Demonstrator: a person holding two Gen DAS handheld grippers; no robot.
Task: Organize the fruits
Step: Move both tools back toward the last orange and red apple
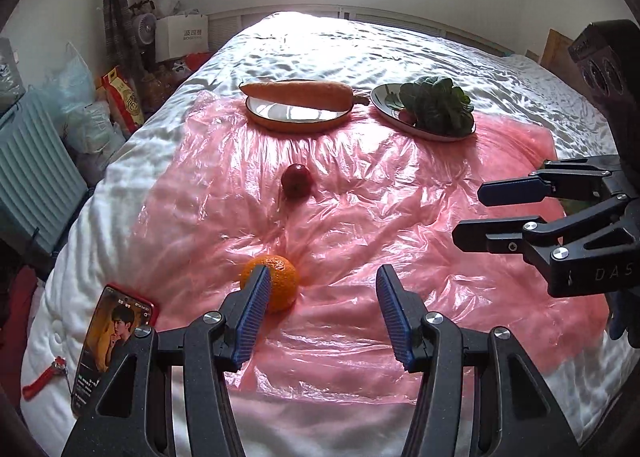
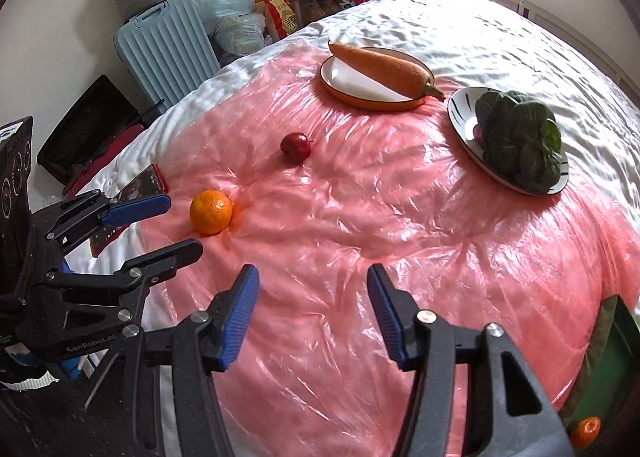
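Ribbed blue fingers (image 1: 252, 317) spread (both grippers); dimpled round orange (image 1: 276, 281) loose.

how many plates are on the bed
2. The orange-rimmed plate holds the carrot; right of it, the white plate holds leafy greens. None seems hidden.

"GenRobot.AI" marks the left hand-held gripper (image 2: 184, 225); "DAS" the right hand-held gripper (image 1: 468, 215).

The left gripper's (image 1: 320, 313) left pad is covering part of the orange (image 1: 280, 281). Far ahead of the jaws, leafy greens (image 2: 520, 141) are hiding a pinkish item (image 2: 477, 131) too obscured to identify. Right of the right gripper's (image 2: 312, 317) jaws, another orange fruit (image 2: 586, 431) is being cut off near the frame's edge.
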